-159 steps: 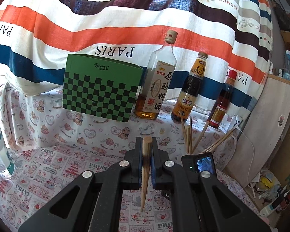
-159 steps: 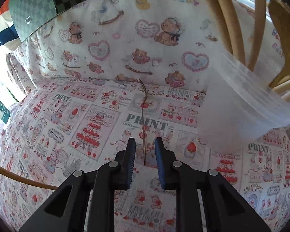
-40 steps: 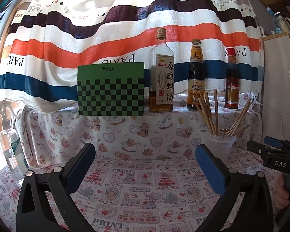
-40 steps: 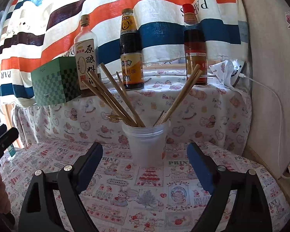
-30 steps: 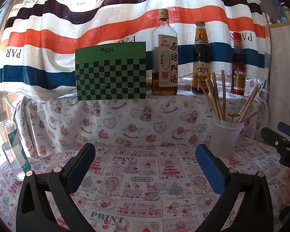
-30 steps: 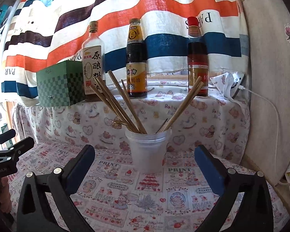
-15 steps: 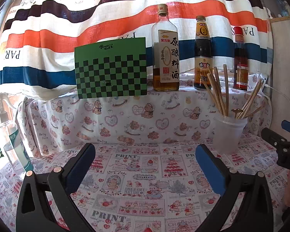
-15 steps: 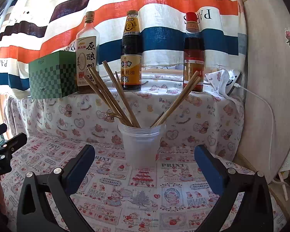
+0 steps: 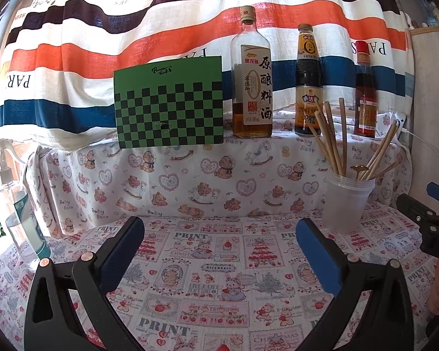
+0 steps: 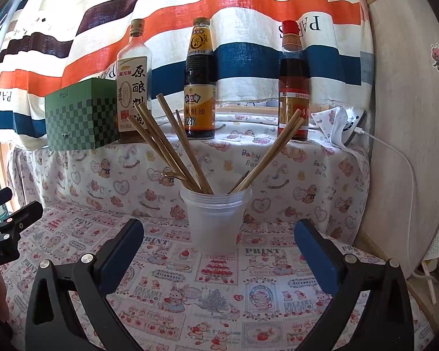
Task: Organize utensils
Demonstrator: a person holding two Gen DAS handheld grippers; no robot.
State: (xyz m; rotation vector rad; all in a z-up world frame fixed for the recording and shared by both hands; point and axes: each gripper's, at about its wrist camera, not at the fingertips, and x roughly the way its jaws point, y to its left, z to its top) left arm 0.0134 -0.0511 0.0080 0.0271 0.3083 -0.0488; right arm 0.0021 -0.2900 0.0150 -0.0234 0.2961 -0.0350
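Chopsticks (image 10: 172, 146) before bottle (image 10: 199, 87) labelled "23%"

Wooden chopsticks (image 10: 172, 146) and a small metal spoon (image 10: 172, 175), standing tilted and fanned out in a translucent plastic cup (image 10: 216, 222), upright on patterned cloth.

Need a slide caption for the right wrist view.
Open right gripper faces a plastic cup holding chopsticks.

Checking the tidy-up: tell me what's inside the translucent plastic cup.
Translucent plastic cup: wooden chopsticks lean out, beside a thin brass-coloured spoon. Their lower ends blur behind the cloudy wall.
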